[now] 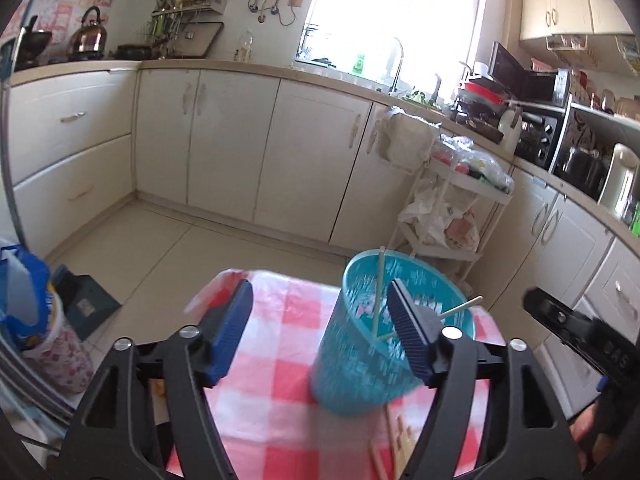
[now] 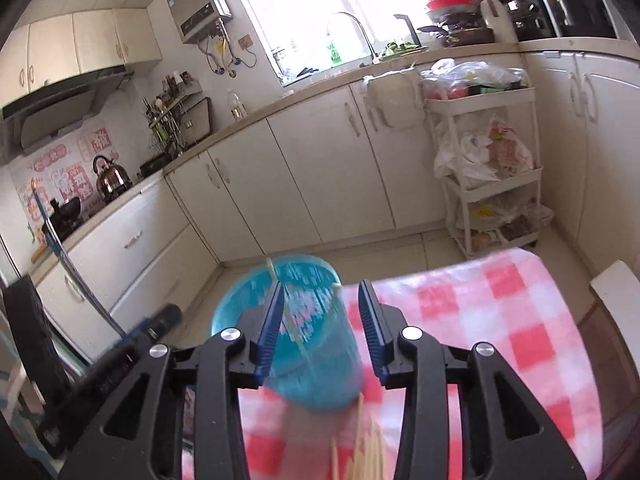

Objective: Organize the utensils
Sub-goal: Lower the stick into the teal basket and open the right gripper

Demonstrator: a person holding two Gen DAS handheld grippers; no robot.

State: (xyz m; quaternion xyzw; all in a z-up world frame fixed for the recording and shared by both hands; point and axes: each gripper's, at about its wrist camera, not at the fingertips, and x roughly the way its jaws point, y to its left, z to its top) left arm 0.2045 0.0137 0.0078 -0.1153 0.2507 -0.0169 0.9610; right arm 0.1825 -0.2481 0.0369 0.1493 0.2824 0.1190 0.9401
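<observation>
Teal holder [image 1: 360, 340] upright on checked table [image 1: 272, 360], two chopsticks [image 1: 378, 292] inside; loose chopsticks [image 2: 368, 452] beside it. Left gripper [image 1: 320, 332] jaws wide, empty; right gripper [image 2: 320, 328] jaws part-open, empty. Step: approach; next, pinch one loose stick.

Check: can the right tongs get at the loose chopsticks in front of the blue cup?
Probably yes. The right tongs are open and empty; the chopsticks lie uncovered on the checked cloth, just below them, beside the blue cup.

No legible text anywhere. Pink wall stickers [image 2: 60, 176], left of frame, right wrist view: large characters, too blurred to read. Green label [image 2: 333, 53] at window, top centre: print unreadable.
</observation>
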